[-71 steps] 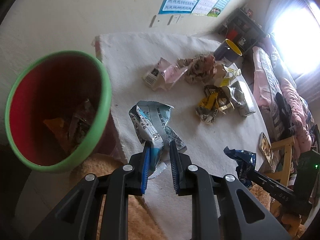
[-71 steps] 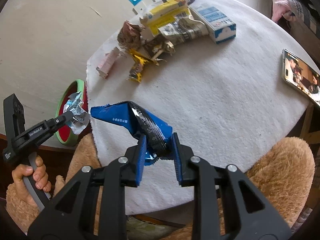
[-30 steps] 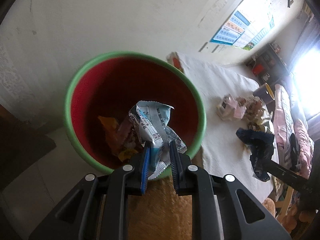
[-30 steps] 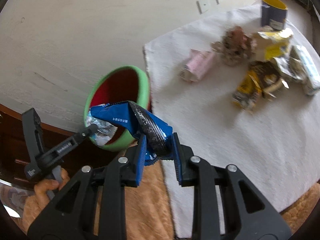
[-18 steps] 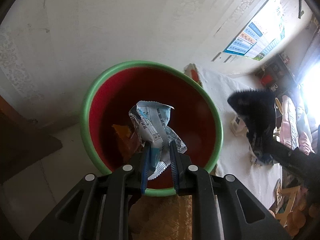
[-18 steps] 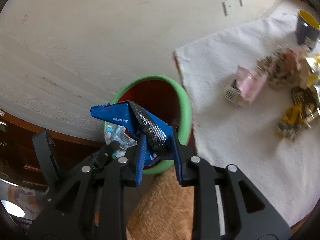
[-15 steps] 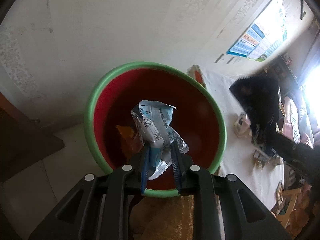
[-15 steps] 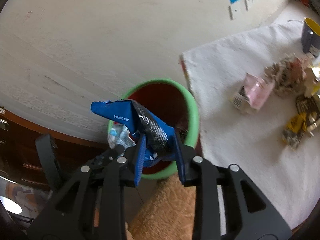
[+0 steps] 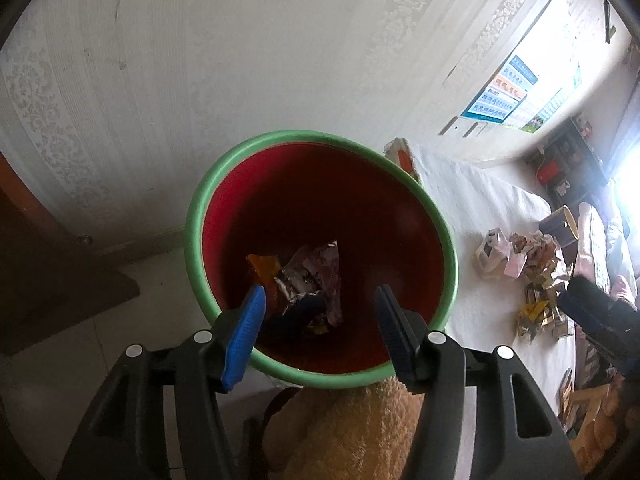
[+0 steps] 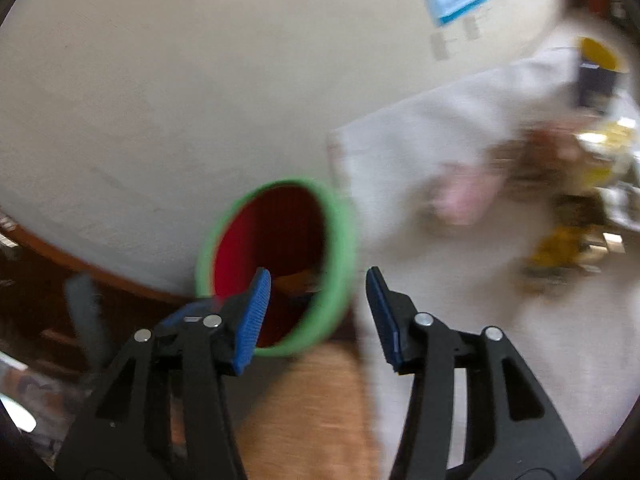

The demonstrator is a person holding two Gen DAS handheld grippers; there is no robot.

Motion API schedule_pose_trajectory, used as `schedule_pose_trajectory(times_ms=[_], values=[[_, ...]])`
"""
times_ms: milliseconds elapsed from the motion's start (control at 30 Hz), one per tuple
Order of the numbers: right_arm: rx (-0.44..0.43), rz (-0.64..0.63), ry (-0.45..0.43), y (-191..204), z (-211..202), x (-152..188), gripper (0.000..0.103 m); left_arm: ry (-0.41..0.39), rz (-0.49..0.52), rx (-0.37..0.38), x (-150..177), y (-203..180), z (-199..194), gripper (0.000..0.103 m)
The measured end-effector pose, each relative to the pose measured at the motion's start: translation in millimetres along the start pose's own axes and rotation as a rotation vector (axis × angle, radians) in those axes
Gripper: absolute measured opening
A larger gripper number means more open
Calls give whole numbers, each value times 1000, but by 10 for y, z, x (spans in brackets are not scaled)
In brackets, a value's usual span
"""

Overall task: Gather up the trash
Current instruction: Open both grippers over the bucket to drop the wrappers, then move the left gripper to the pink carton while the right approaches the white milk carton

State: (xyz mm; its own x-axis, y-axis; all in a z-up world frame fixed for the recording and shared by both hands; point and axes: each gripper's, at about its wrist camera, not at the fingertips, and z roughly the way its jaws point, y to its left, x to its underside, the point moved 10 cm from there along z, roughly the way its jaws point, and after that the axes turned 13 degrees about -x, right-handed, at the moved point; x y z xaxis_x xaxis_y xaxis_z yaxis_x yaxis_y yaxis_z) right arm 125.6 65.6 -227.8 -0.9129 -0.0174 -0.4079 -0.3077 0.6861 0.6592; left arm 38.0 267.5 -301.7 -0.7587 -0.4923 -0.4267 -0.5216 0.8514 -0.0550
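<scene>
Left wrist: left tool over bin, jaws opening, empty, for a clean drop; right tool likewise opening, empty; wrappers beside bin on tabletop

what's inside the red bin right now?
Inside the red bin: crumpled wrappers heaped at the bottom, one orange piece beside them, something dark blue lower down. Whatever lies beneath the heap is covered.

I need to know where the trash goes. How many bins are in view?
1: a red bin with a green rim, on the floor between the wall and the cloth-covered table. Others could be out of frame.
</scene>
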Motion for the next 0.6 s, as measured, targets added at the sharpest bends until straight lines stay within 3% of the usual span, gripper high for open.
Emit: schedule_pose_trajectory(times_ms=[167,300,400,533,600], values=[[258,59,-94,-1136,-695,-21,48,18,50,-17,124,-108,12,55],[452,189,-228,-2096,-1403,-190,48,26,87,-27,213,-187,-22,55],[520,294,-215,-2684,-1587,-224,48,36,93,-38,247,-237,-41,55],[565,282,-139,-2982,-1513,-251,49,32,104,-42,265,-346,-123,55],[600,258,-98,-3087,-1432,-259,57,26,119,-48,272,-416,-174,55]])
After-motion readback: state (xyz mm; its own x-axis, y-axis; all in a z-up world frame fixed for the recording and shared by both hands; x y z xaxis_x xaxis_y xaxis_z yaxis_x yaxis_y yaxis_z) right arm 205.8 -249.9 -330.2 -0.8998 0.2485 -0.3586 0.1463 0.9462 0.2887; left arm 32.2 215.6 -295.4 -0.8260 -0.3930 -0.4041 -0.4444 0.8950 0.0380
